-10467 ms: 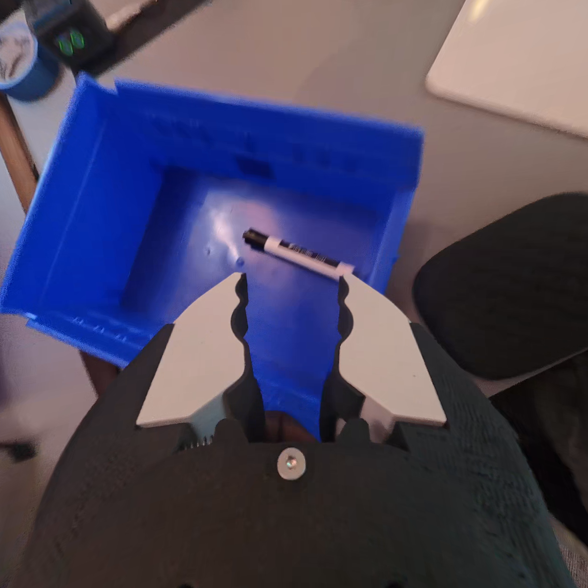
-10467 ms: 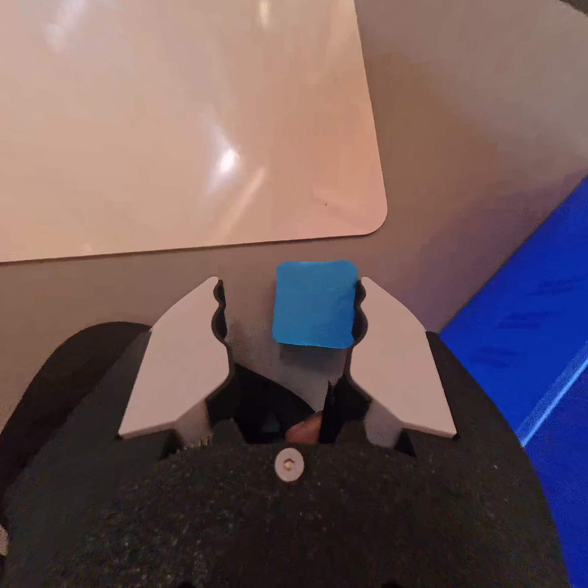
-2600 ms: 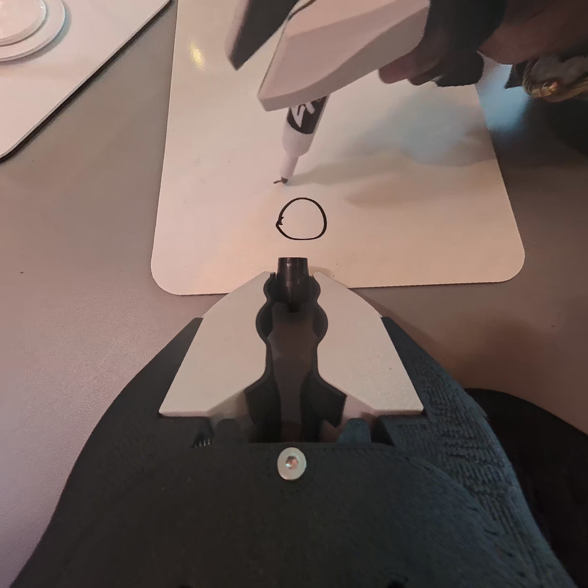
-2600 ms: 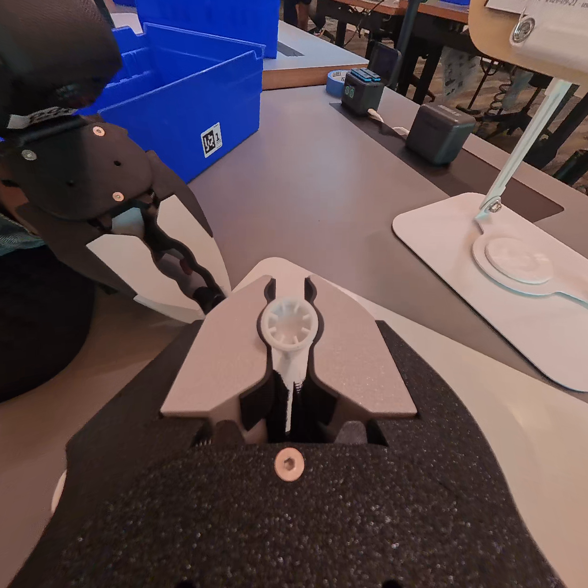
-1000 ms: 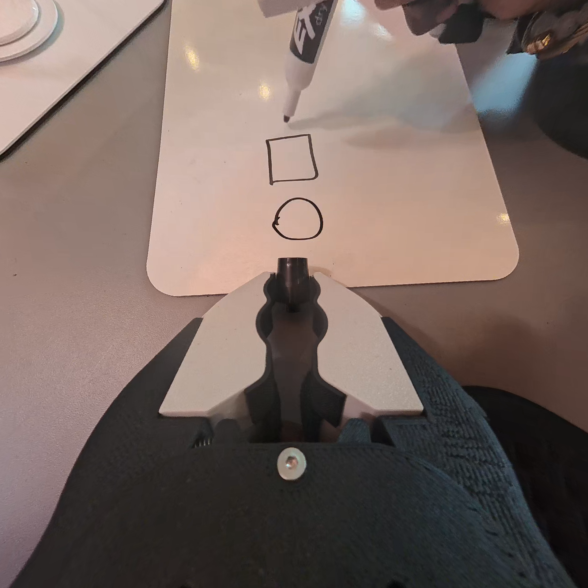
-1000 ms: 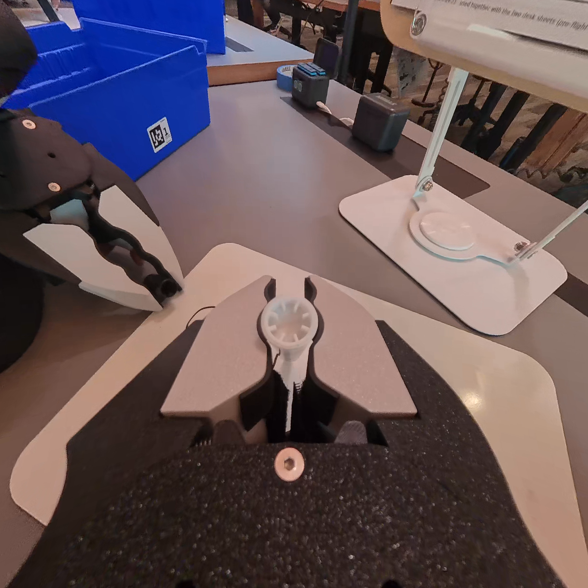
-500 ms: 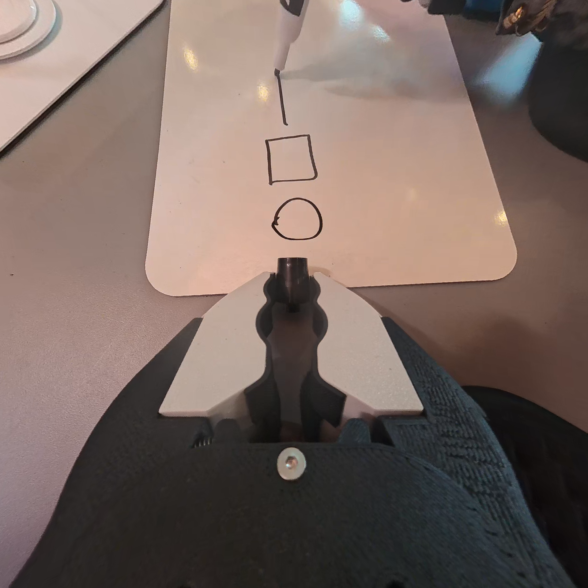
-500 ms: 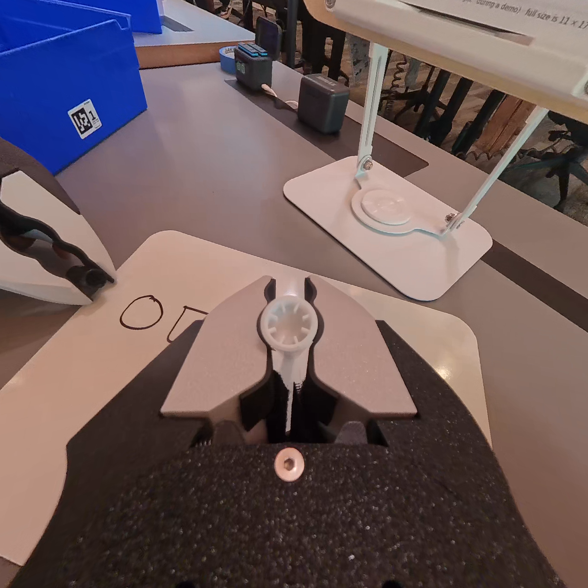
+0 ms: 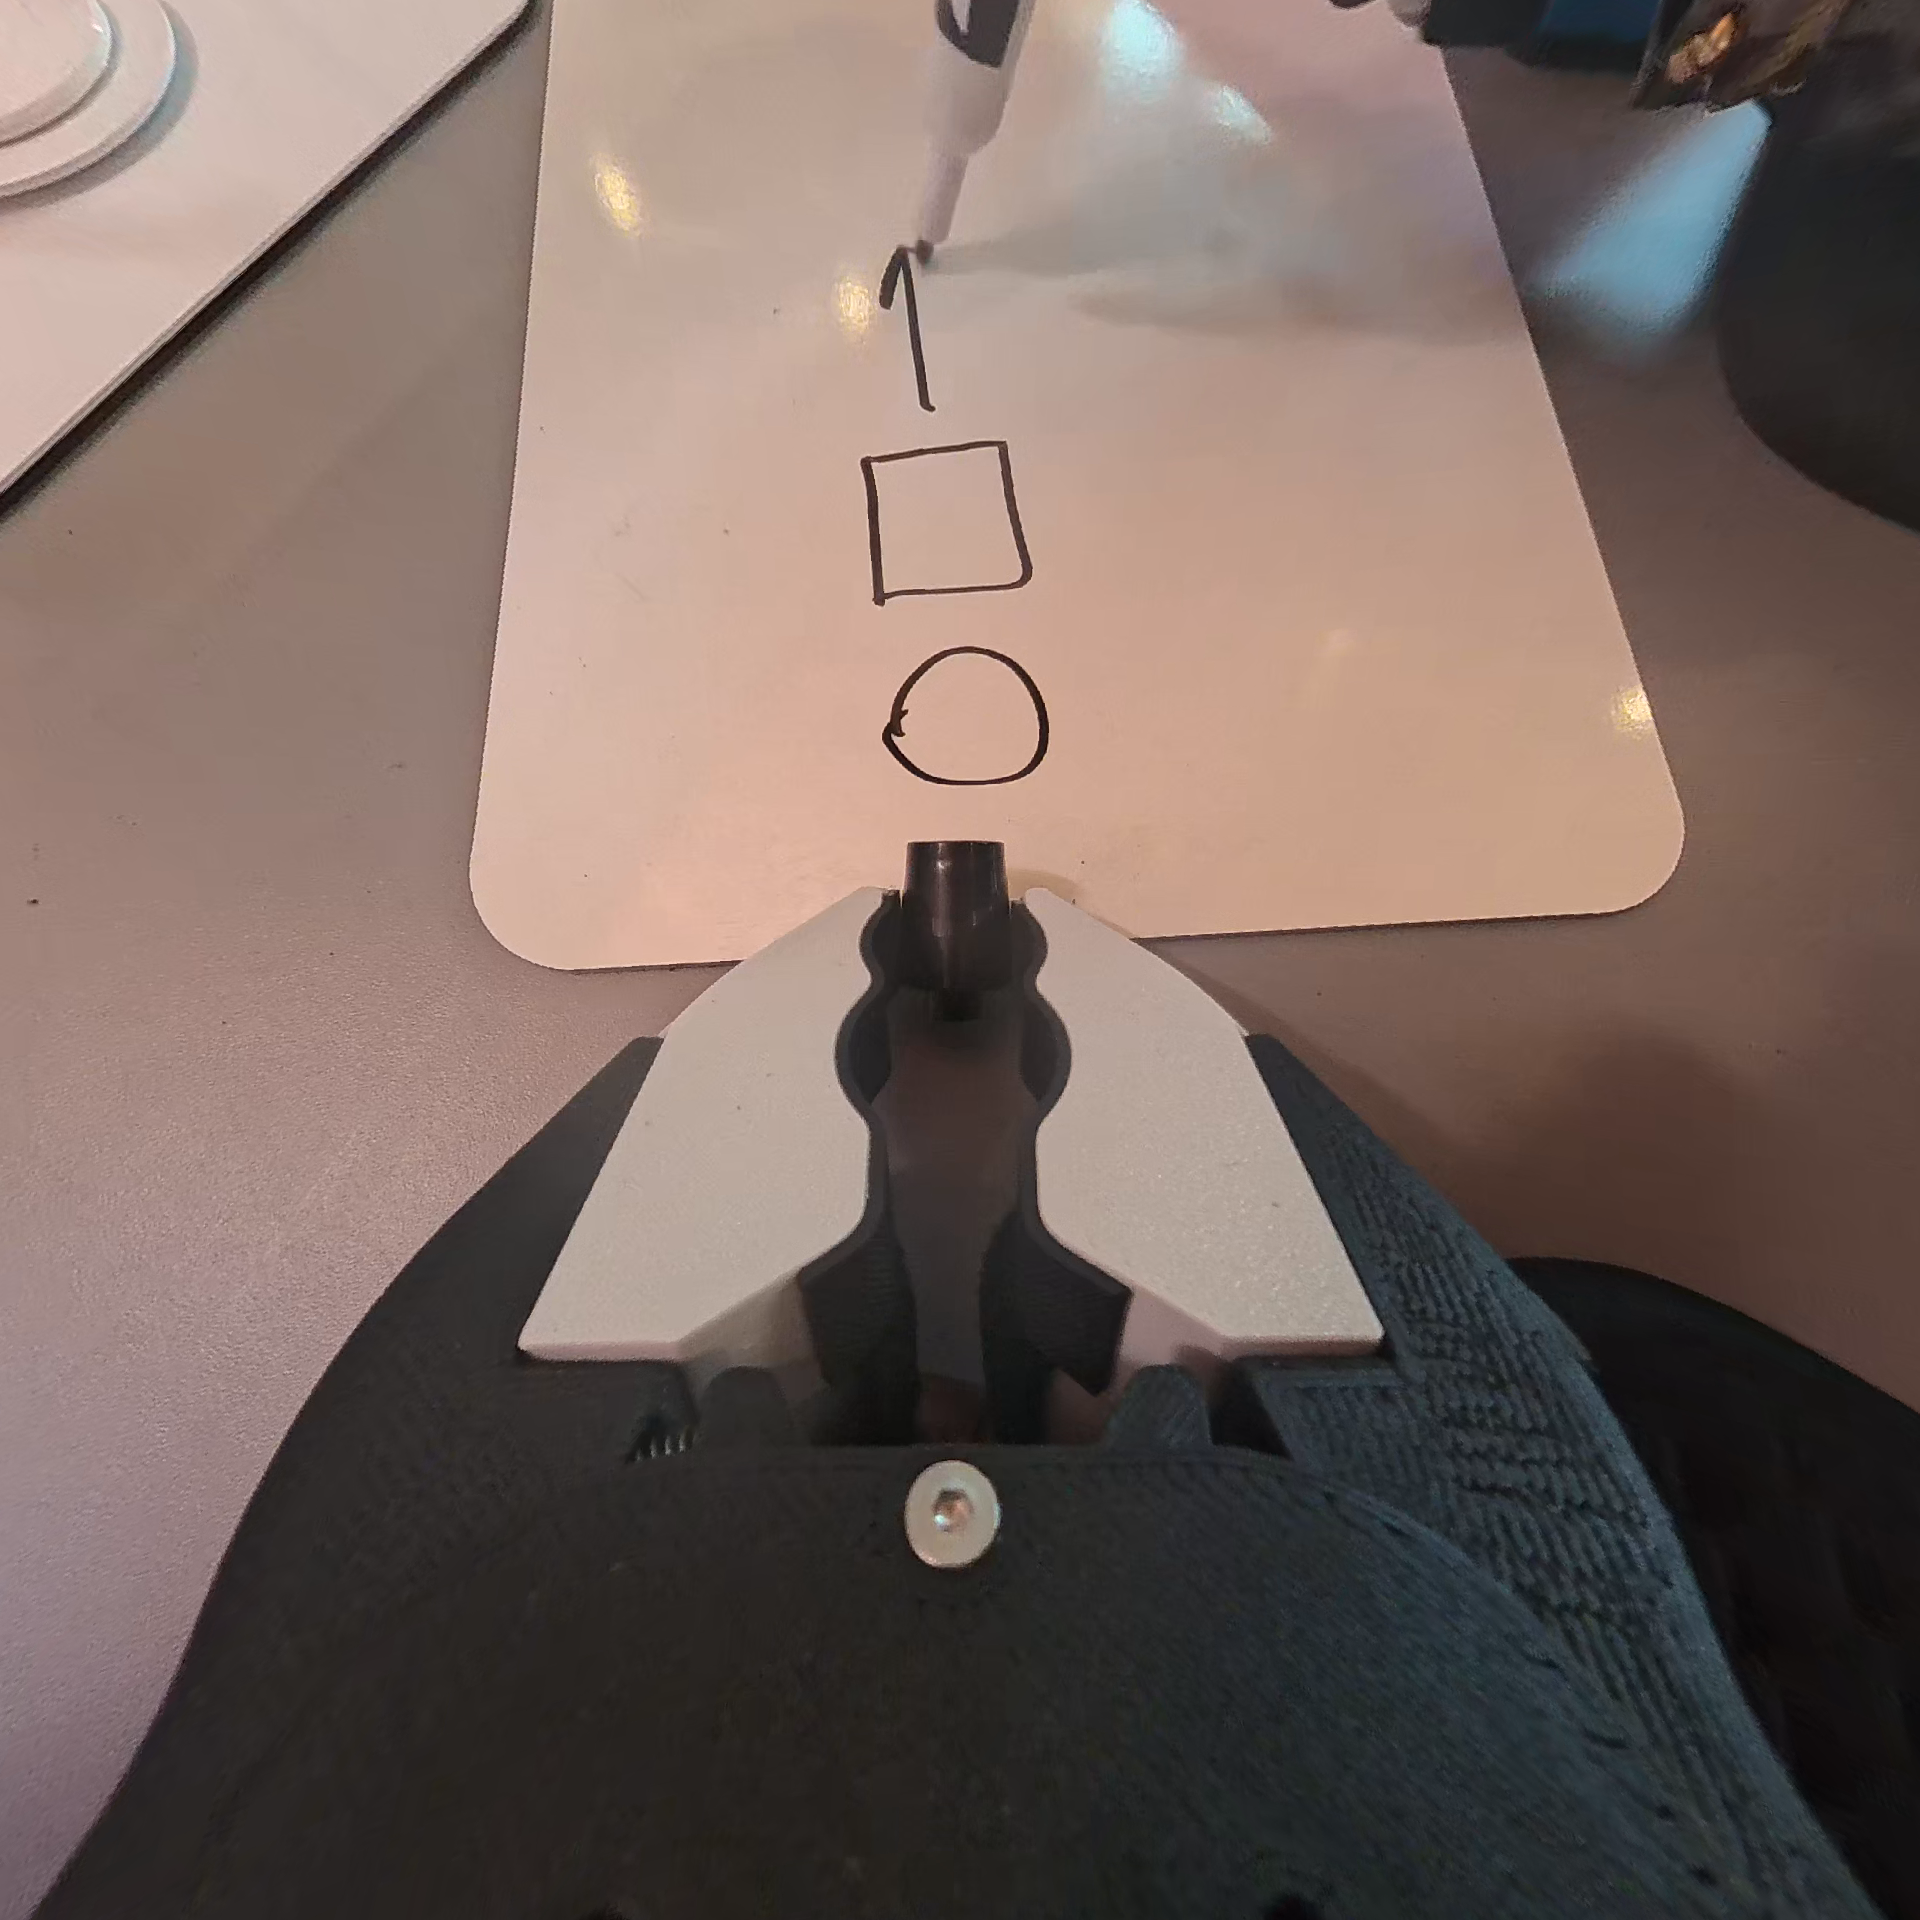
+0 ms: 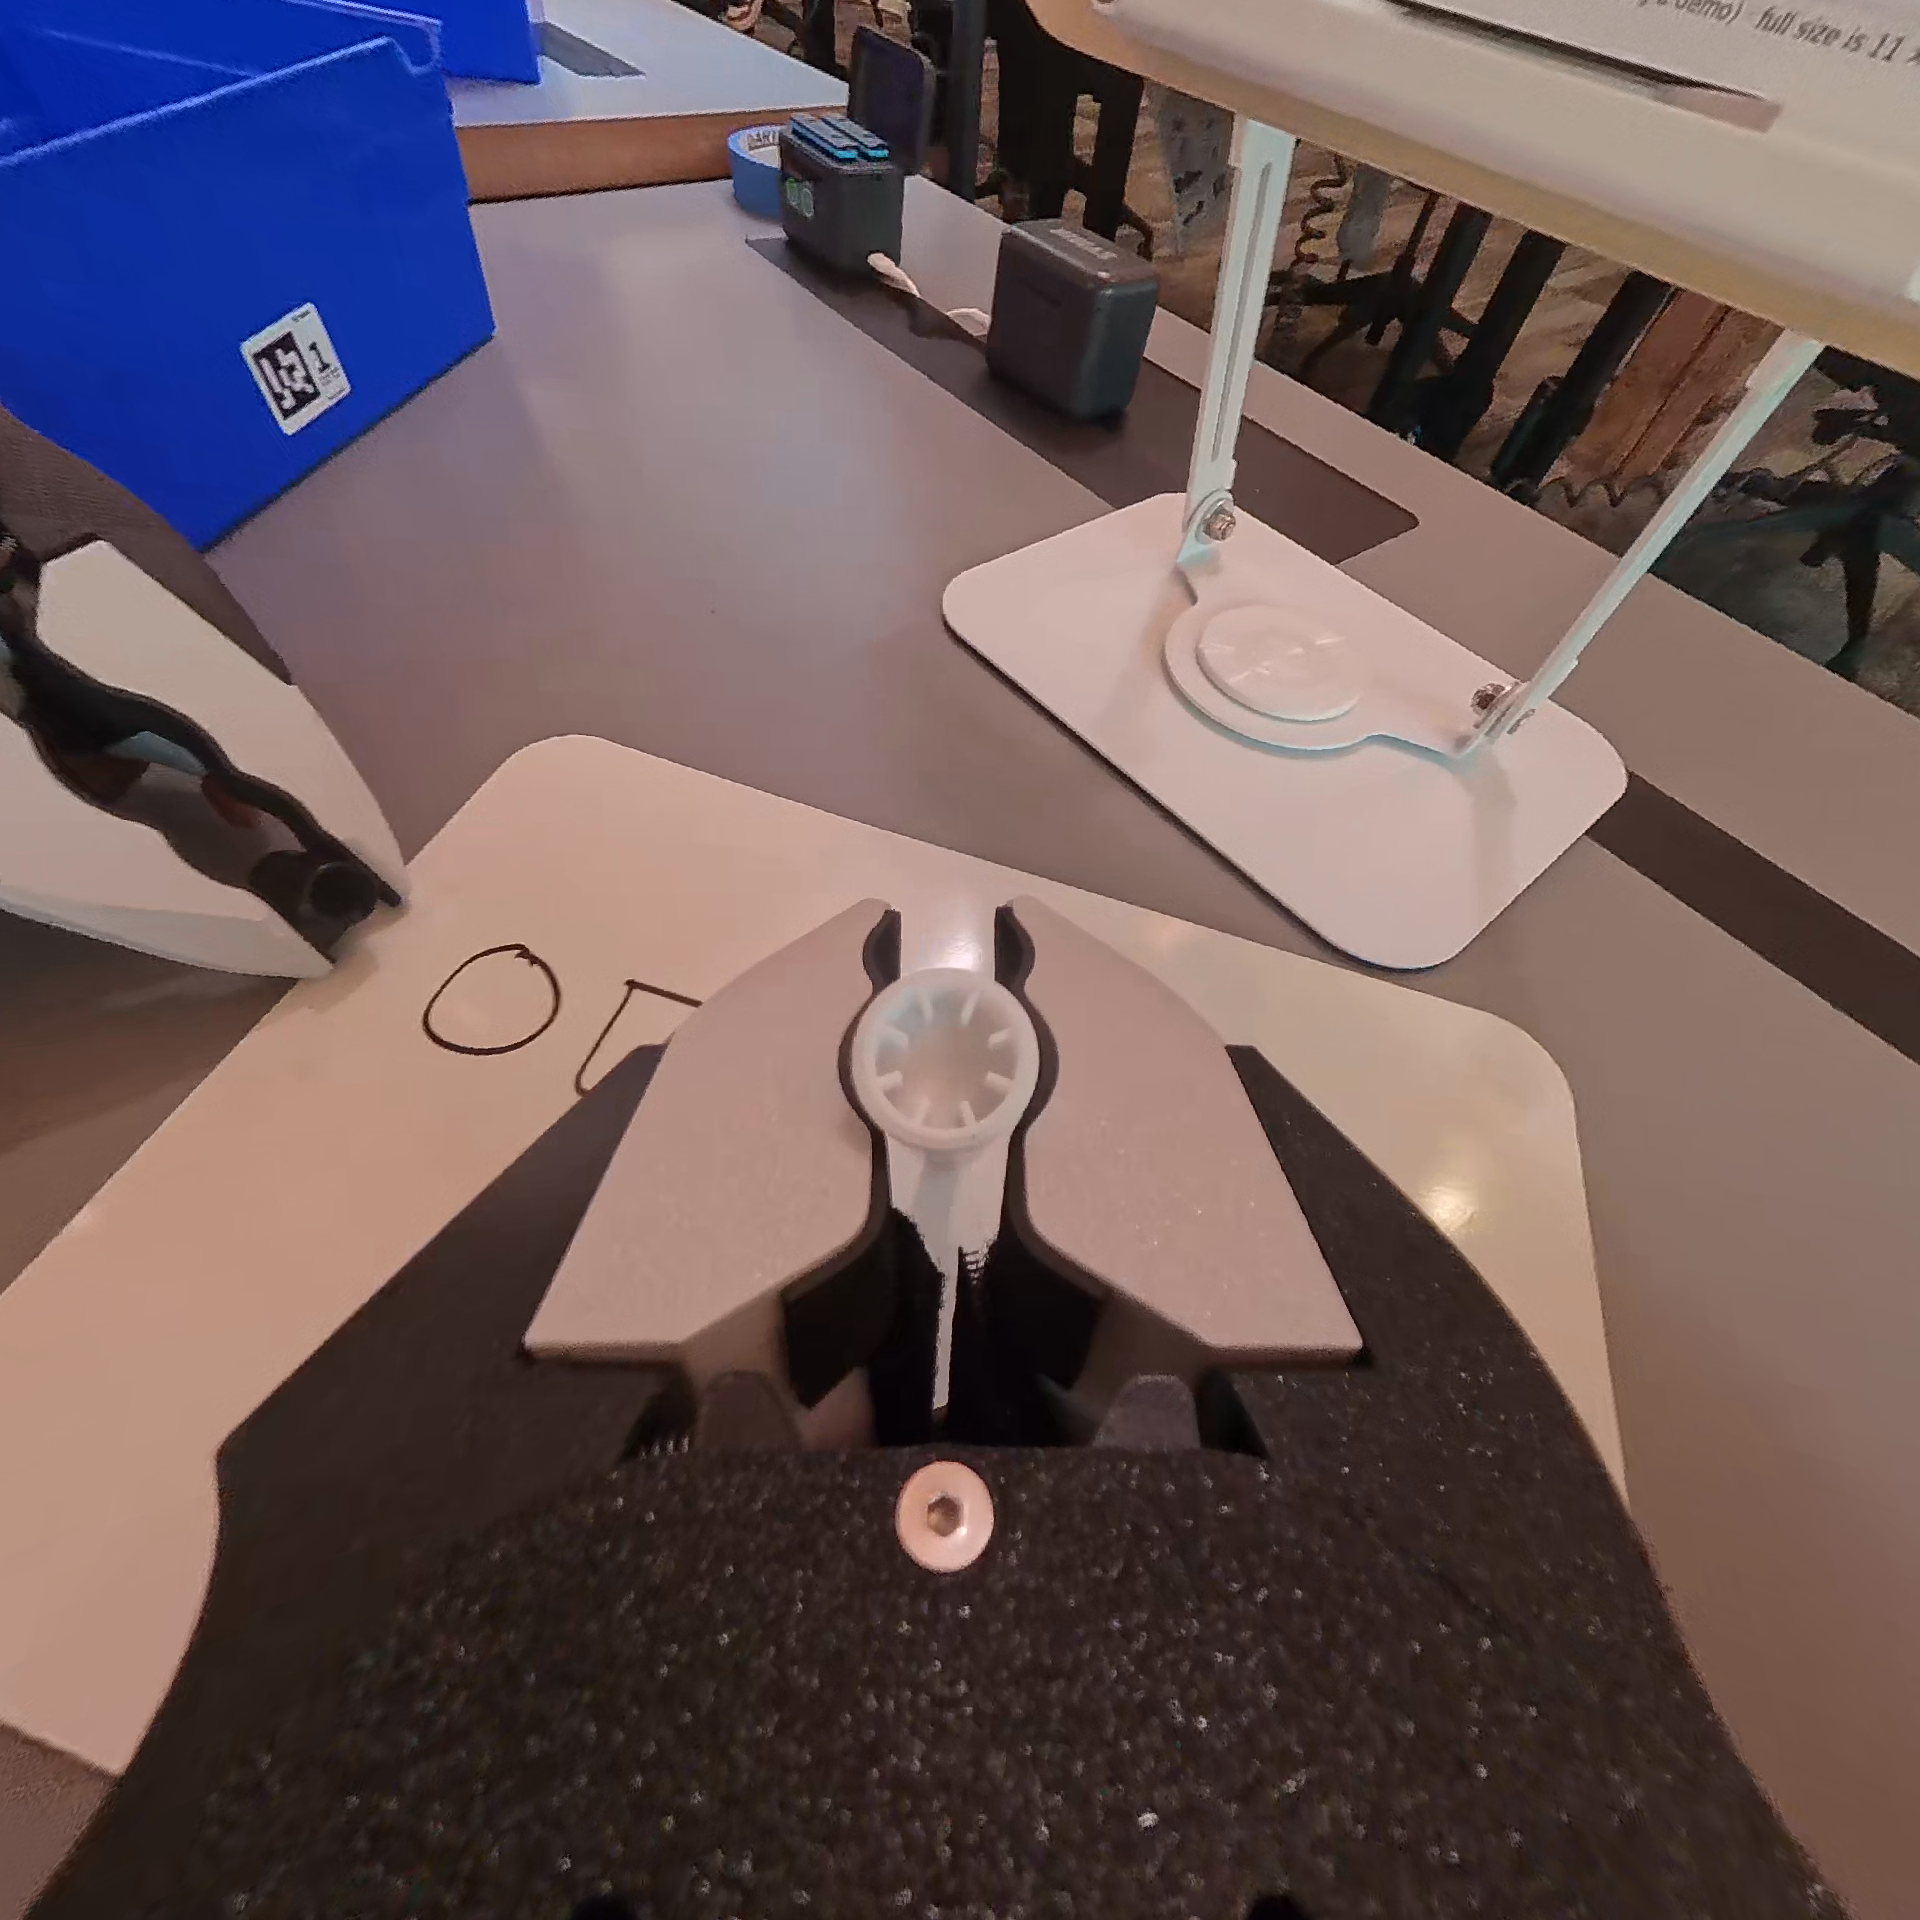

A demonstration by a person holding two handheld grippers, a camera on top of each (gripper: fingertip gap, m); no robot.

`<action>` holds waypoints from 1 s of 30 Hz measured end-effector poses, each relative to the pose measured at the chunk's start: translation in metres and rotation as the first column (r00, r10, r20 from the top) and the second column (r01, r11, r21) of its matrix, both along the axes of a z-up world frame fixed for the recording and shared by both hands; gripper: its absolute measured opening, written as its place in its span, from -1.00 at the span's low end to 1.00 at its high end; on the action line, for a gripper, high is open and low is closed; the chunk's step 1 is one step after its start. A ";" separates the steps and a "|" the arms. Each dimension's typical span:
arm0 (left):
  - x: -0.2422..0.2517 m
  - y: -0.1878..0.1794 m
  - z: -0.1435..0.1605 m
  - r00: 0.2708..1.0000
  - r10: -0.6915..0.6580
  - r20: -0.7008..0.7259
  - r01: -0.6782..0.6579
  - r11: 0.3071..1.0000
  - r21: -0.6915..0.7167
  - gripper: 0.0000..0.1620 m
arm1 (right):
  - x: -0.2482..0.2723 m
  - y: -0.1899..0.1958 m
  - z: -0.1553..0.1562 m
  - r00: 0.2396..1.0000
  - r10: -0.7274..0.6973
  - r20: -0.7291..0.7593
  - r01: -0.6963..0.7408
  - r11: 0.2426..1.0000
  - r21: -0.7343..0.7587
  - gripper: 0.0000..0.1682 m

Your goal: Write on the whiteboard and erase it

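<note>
Whiteboard (image 10: 1299,1049) on table (image 10: 675,582), stand base (image 10: 1351,810) behind it, bin (image 10: 208,260) far left — boxes (image 10: 1070,301) perhaps behind.

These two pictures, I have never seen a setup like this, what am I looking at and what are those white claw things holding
A person holds a two-finger gripper in each hand; each picture comes from a camera on one. The left gripper, shut on a black marker cap, rests at the near edge of the whiteboard. The right gripper clamps the marker, whose tip touches the board beyond a drawn circle and square. A blue bin and white stand sit on the table.
</note>
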State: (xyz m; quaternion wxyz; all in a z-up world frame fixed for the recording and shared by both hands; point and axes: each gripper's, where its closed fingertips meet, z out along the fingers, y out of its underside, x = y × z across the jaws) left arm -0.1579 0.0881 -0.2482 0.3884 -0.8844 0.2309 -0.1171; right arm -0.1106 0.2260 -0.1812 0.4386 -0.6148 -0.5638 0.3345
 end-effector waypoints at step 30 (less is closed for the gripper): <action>0.001 0.000 0.000 1.000 -0.002 0.004 0.002 1.000 0.000 -0.75 | -0.004 0.030 0.000 0.999 -0.053 0.005 0.053 0.999 -0.013 -0.78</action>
